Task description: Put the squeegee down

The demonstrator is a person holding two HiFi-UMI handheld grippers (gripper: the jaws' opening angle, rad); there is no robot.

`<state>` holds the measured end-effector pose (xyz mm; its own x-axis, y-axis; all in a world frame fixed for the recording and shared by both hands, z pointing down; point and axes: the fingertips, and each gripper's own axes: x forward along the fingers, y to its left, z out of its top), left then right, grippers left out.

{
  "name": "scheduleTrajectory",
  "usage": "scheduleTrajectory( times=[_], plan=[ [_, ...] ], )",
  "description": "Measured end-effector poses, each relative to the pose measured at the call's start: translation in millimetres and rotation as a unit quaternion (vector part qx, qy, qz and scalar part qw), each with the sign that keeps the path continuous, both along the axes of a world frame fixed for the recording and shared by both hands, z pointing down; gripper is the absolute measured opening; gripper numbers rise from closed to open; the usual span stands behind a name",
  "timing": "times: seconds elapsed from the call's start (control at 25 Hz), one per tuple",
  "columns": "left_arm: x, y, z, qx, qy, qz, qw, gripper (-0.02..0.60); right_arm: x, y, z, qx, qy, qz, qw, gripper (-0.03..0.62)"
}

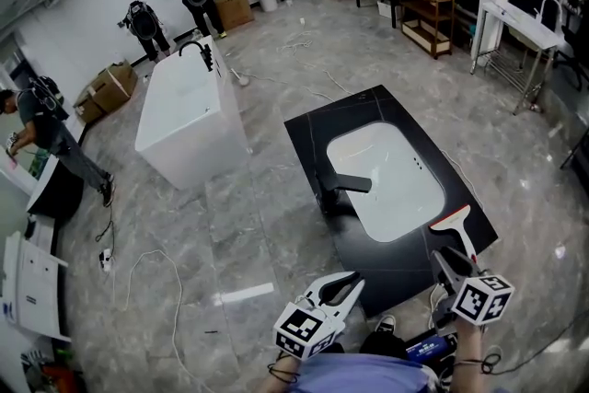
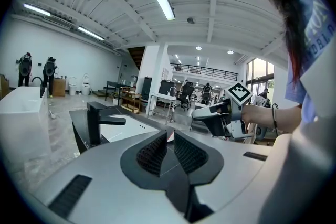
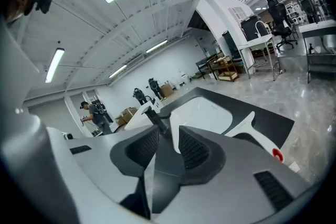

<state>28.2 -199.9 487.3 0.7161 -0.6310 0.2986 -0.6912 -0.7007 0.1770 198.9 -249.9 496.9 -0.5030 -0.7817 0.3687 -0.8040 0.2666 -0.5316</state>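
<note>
Squeegee: white, red-edged, lying flat on black countertop, near right corner, just beside white basin.
Right gripper: close behind the handle, claw partly apart, nothing in it.
Left gripper: claw at a narrow gap, empty.
Handling note: item appears set down; back the right claw straight off, so the handle isn't nudged.
</note>
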Motion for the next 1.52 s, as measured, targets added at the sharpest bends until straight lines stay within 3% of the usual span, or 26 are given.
scheduleTrajectory(
  times=[0.24,0.72,1.0,1.52],
  plan=[
    [-27.2,18.4,-0.4,0.007,0.001,-0.003,1.0,0.051,-60.1,32.9,-5.0,-0.008,-0.02,-0.041,0.999,0.118],
    [-113.0,64.5,-7.2,0.019,-0.001,0.011,0.9998,0.051,-166.8,93.6,-6.6,-0.001,-0.023,-0.05,0.998,0.106],
    [-160.0,96.7,7.7,0.005,0.002,0.019,0.9998,0.051,-224.7,137.1,5.0,-0.01,-0.04,-0.063,0.997,0.106],
    [-171.6,129.6,22.3,-0.022,0.038,0.03,0.9986,0.051,-255.1,174.4,17.1,-0.047,-0.041,-0.073,0.995,0.094]
  ],
)
